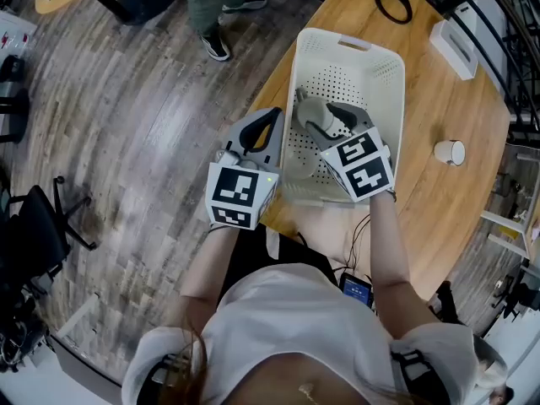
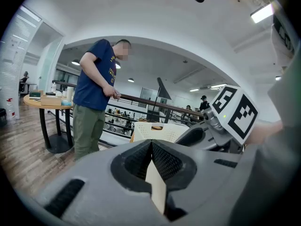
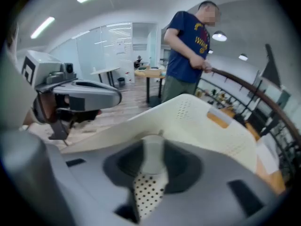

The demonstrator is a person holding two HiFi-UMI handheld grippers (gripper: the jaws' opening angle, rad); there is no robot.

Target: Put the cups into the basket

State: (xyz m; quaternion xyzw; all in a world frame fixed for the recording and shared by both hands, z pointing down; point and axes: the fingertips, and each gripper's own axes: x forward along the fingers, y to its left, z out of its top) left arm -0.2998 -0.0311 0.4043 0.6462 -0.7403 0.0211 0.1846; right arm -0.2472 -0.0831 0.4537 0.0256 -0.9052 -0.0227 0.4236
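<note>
Head view, basket (image 1: 337,39): white with little holes, on the wooden table (image 1: 439,99), right under the right fingers.
Head view, right gripper (image 1: 312,112): over the inside of the basket, pointing away from the person who holds it.
Head view, left gripper (image 1: 268,121): outside the basket, with its fingers just beside the basket's left wall.
Head view, cup on the table (image 1: 450,152): white and standing alone, outside the basket, well off to the right of the right fingers.
Left gripper view, fingers: pressed together at the tips, clenched on nothing.
Left gripper view, basket: a little way past the fingertips, straight ahead.
Left gripper view, right gripper: close by, to the right of the fingers.
Left gripper view, standing person (image 2: 96,79): blue shirt and green trousers, far past the fingers, on the left.
Right gripper view, fingers: apart and let go, not squeezing anything that shows.
Right gripper view, pale cup (image 3: 153,157): blurry, in the gap between the fingers, with the basket's dotted floor showing in the gap just below it.
Right gripper view, basket wall: goes up just past the fingertips.
Right gripper view, left gripper: off to the left of the fingers, on the far side of the basket wall.
</note>
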